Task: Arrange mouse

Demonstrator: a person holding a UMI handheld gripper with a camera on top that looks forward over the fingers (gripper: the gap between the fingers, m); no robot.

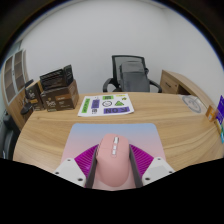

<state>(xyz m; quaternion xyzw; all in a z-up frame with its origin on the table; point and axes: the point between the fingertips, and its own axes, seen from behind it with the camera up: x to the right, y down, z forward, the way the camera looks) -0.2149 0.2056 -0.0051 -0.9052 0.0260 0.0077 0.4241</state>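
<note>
A pale pink mouse [112,163] with a light scroll wheel sits between my fingers, held above the table. My gripper [112,170] is shut on the mouse, with the magenta pads [84,160] pressing both its sides. Below and ahead of the mouse lies a light blue-grey mouse mat [112,134] on the wooden table [50,135]. The mouse covers the near part of the mat.
A white sheet with coloured shapes [105,104] lies beyond the mat. Cardboard boxes and dark equipment [55,92] stand at the far left of the table. A black office chair [130,72] stands behind the table, and another desk [185,88] extends at the right.
</note>
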